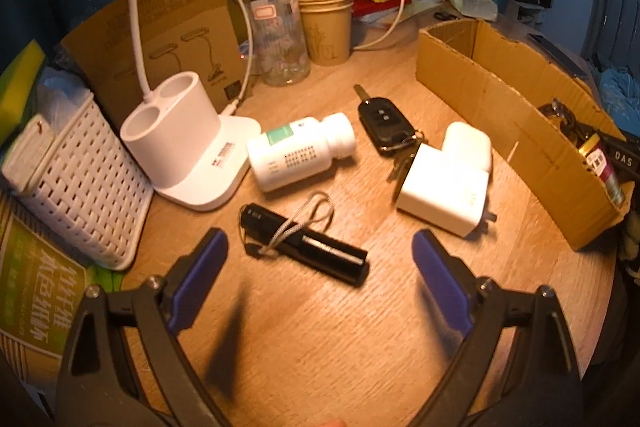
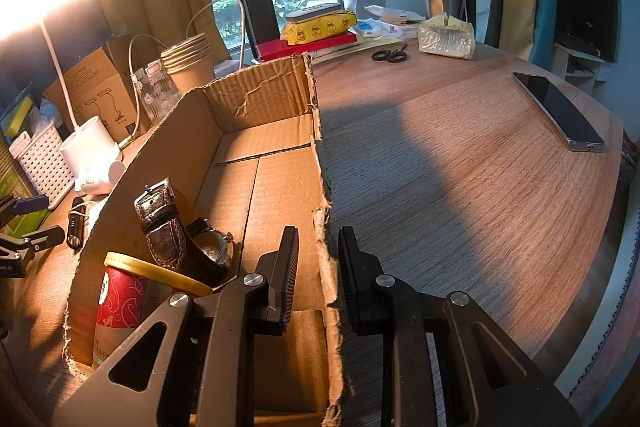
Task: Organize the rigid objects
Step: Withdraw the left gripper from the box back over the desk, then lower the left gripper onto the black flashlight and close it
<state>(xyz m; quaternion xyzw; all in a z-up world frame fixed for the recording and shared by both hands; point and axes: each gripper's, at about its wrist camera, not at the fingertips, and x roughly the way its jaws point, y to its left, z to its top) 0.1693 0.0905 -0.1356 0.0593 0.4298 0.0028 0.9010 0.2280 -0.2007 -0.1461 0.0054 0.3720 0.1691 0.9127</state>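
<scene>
Flashlight: laid flat on the wooden table, long axis running diagonally, lens end toward the lower right, lanyard end toward the upper left.
Left gripper: jaws spread wide, nothing held; the flashlight is seen between and just beyond the blue pads.
Right gripper: clenched onto the torn side wall of the cardboard box, one finger inside, one outside.
Box contents: a watch and a red-patterned tube are seen at the near end.
Hard to make out: the tube's lower part is hidden by the gripper; the printing on the pill bottle cannot be read.
</scene>
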